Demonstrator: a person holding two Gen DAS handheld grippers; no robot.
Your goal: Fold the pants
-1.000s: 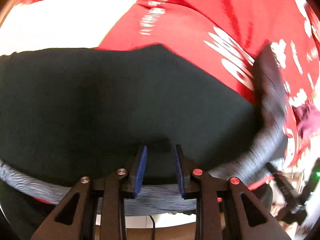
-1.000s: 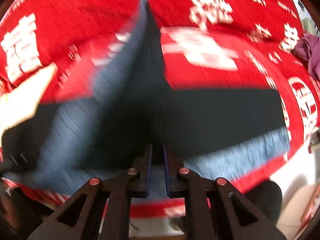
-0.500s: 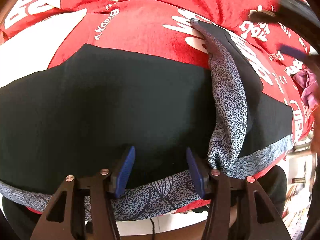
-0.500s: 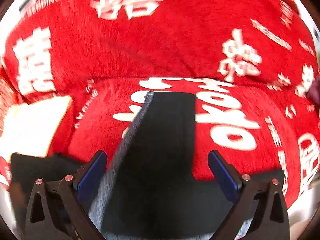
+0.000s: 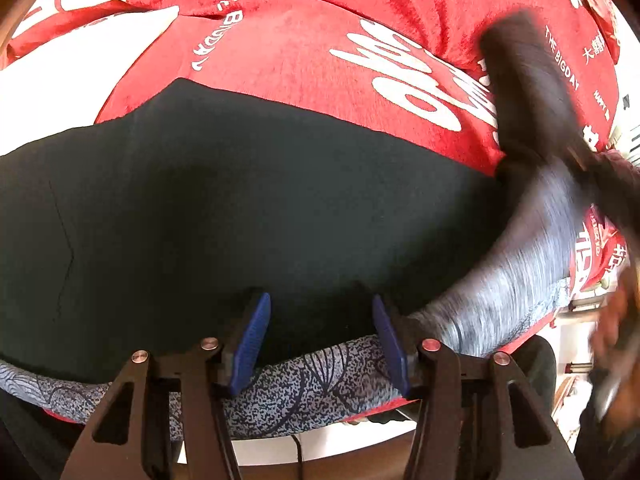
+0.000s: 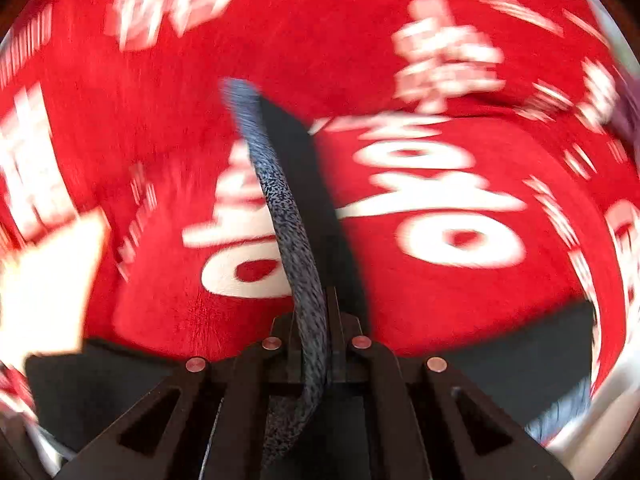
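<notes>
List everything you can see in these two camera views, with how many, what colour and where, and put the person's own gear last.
pants: one, black with a blue-grey patterned band, spread flat on the red blanket; one end lifted at the right.
patterned band: one, blue-grey speckled, runs up from the right jaws along the lifted end.
red blanket: one, red with white lettering, covers the surface under the pants.
white patch: one, white, far left, partly under the blanket; what it is I cannot tell.
left gripper: one, black with blue pads, jaws apart over the pants near the band, gripping nothing.
right gripper: one, black, jaws shut on the pants.
</notes>
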